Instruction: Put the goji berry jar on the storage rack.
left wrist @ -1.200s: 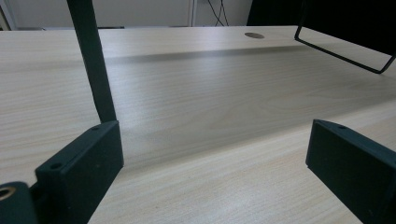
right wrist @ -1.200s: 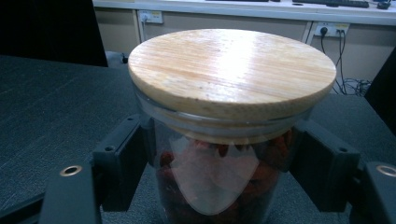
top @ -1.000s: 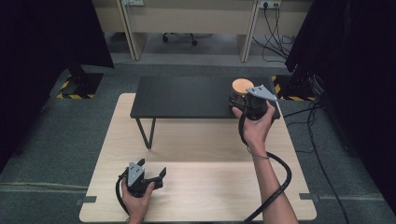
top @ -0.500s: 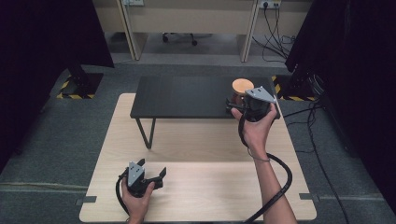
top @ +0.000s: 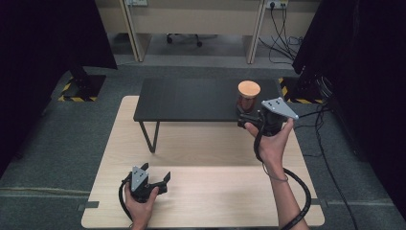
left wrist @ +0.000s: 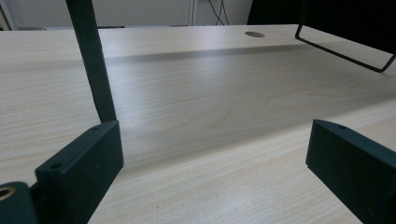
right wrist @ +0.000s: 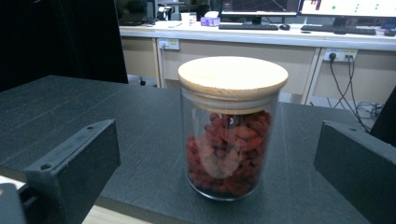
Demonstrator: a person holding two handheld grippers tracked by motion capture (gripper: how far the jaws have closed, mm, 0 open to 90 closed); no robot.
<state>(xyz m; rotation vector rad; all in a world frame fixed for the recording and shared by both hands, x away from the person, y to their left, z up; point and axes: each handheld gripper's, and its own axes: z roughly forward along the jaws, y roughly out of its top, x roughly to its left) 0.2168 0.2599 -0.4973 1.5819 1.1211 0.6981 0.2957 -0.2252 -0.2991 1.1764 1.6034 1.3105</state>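
The jar looks like rigid, slick, breakable glass; best gripped mid-body, below its lid. The right gripper, jaws just opened, holds nothing.

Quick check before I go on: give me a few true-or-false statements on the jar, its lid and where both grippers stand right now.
1. The glass jar stands upright on the black bench. True.
2. The wooden lid lies beside the jar. False: it sits on top of the jar.
3. The right gripper is clamped on the jar. False: its jaws stand wide apart, the jar ahead of them, untouched.
4. The jar holds red dried pieces. True.
5. The left gripper holds a spoon. False: its jaws are open and empty over the light wooden table.
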